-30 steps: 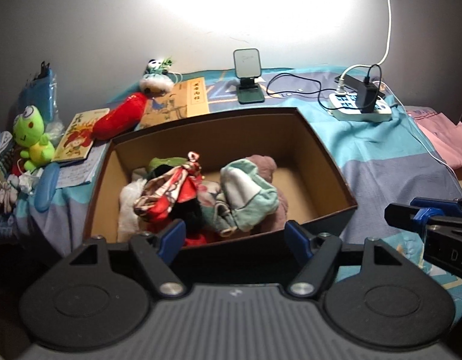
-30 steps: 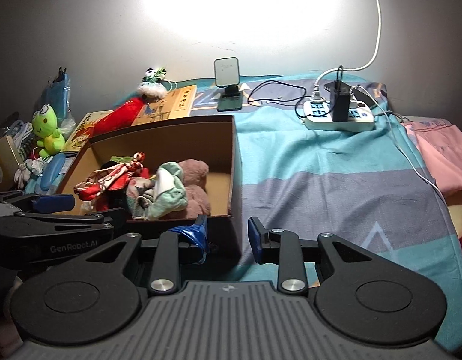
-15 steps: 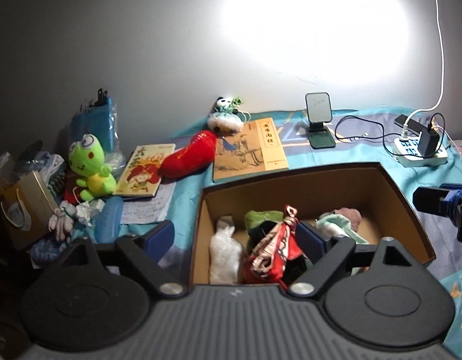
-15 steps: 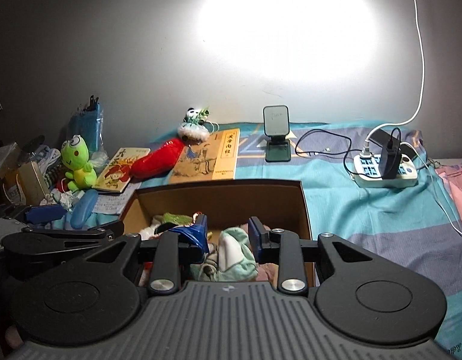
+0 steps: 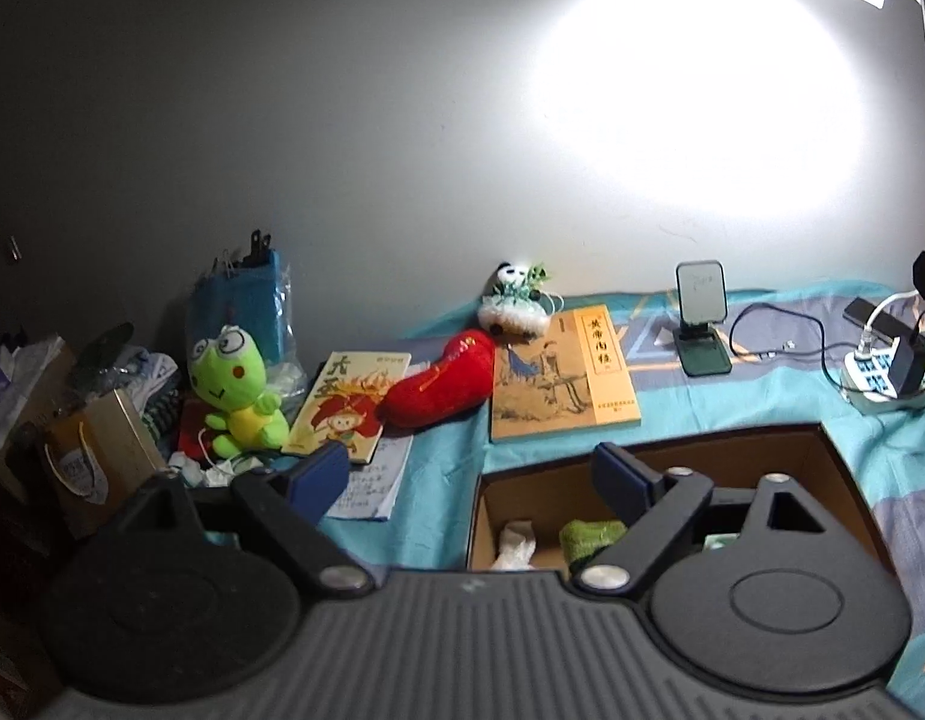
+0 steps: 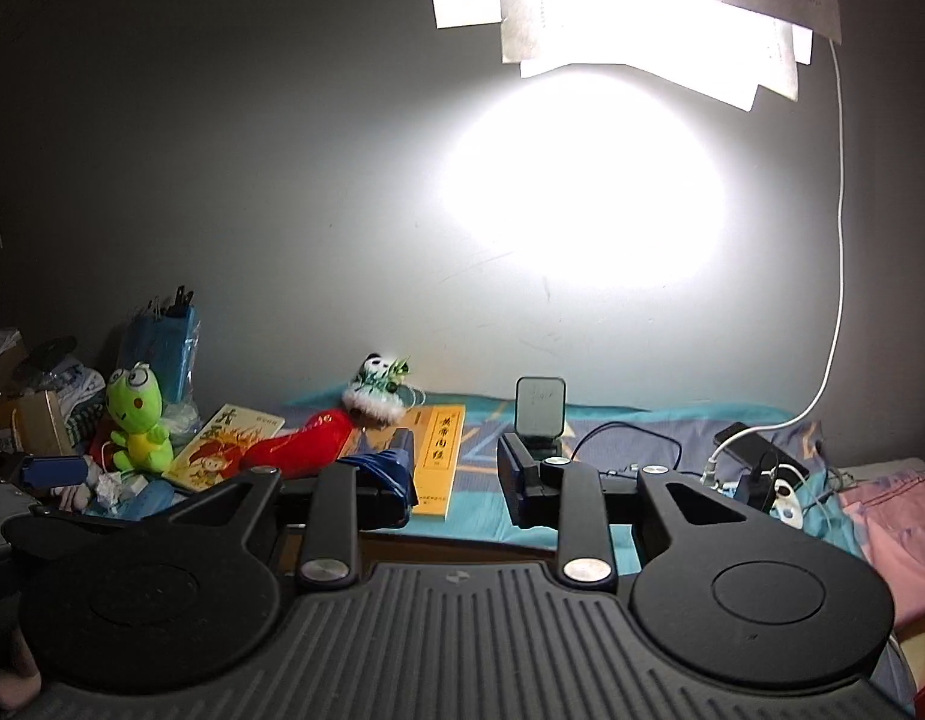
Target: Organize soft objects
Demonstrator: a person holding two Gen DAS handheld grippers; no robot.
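Note:
A cardboard box [image 5: 834, 450] with soft items inside sits on the bed, mostly hidden behind my left gripper [image 5: 471, 471], which is open and empty above the box's left edge. A green frog plush [image 5: 231, 384], a red chili plush [image 5: 444, 387] and a small panda toy [image 5: 513, 300] lie beyond it by the wall. In the right wrist view my right gripper [image 6: 456, 468] is open and empty, raised over the bed, with the frog [image 6: 135, 414], chili [image 6: 300, 444] and panda [image 6: 378, 390] ahead to the left.
Two books [image 5: 558, 375] [image 5: 348, 402] lie by the plush toys. A phone stand [image 5: 699, 318] and a power strip with cables [image 5: 882, 372] are at the right. Bags and clutter [image 5: 72, 420] crowd the left. Pink cloth [image 6: 888, 516] lies far right.
Both grippers have risen and tilted up and to the left. The box has dropped to the bottom of both views and the plush toys by the wall have come toward centre.

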